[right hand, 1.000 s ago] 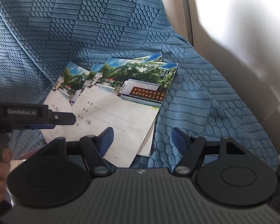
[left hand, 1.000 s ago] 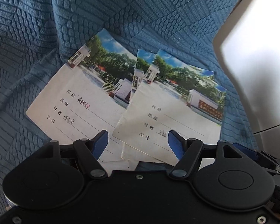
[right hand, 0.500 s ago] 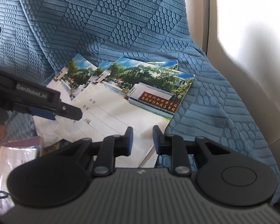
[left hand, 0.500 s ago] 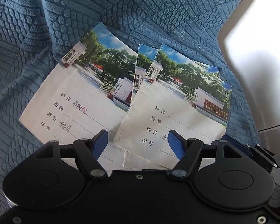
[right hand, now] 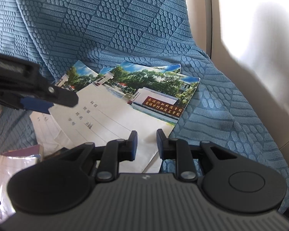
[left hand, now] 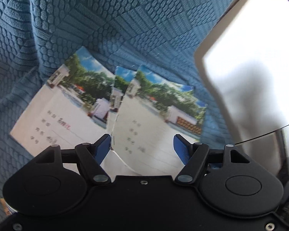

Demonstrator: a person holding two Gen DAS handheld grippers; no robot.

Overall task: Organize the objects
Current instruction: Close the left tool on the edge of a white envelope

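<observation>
In the left wrist view, the left gripper (left hand: pixel 141 146) has its two blue pads wide apart, and nothing is clamped between them. It is above the near edge of the top notebook (left hand: pixel 160 115), but whether a pad touches the paper I cannot tell, because the picture is blurred. A second notebook (left hand: pixel 67 107) lies to the left on the blue textured cover (left hand: pixel 125 28), and the top notebook overlaps its right side. The corner of a third one (left hand: pixel 121 75) shows between them. Around the far and left edges of the notebooks the cover is bare. On the right a pale wall panel (left hand: pixel 250 57) stands close to the top notebook's right corner.

In the right wrist view, the right gripper (right hand: pixel 146 144) has its jaws close together and closing, with only a narrow gap. The near edge of the top notebook (right hand: pixel 125 111) lies in this gap, at its near right corner; a firm grip on the paper I cannot confirm. The left gripper (right hand: pixel 48 98) reaches in from the left, over the left side of the pile. Right of the notebooks the blue cover (right hand: pixel 221 115) is free as far as the beige frame (right hand: pixel 208 19). At the lower left some loose lined paper (right hand: pixel 2 173) lies beside the pile.
</observation>
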